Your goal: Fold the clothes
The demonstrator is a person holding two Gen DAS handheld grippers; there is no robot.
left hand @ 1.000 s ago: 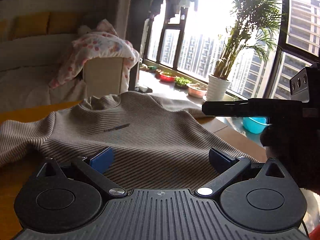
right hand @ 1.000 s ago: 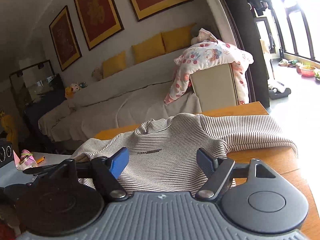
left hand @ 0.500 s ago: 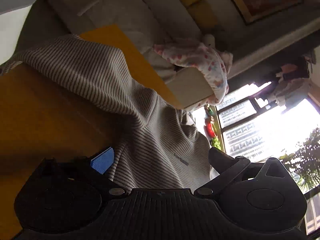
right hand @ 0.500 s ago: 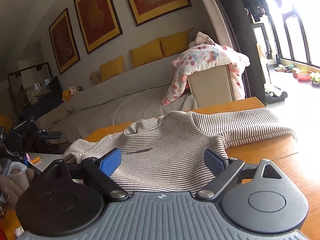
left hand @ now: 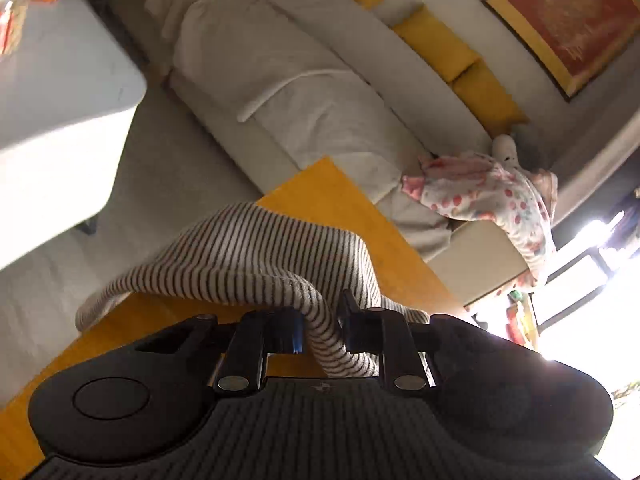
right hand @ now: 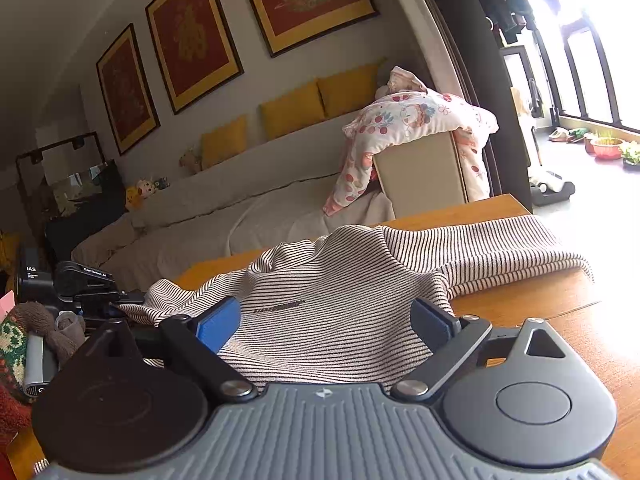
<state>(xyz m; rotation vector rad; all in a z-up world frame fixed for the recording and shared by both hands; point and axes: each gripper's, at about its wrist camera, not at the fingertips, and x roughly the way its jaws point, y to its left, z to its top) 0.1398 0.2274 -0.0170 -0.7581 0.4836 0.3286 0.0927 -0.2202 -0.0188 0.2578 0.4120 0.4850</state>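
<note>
Sofa, framed pictures, perhaps overexposed window.

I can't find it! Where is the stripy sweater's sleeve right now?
In the left wrist view, the sleeve lies low in the middle on the yellow table, its end pinched in the left hand-held gripper, the sofa beyond it.

Wooden table, orange-brown, seen from both wrist views. A striped sweater lies directly on it, body spread flat, one sleeve stretched toward the far right edge, the other draped over the left edge.
</note>
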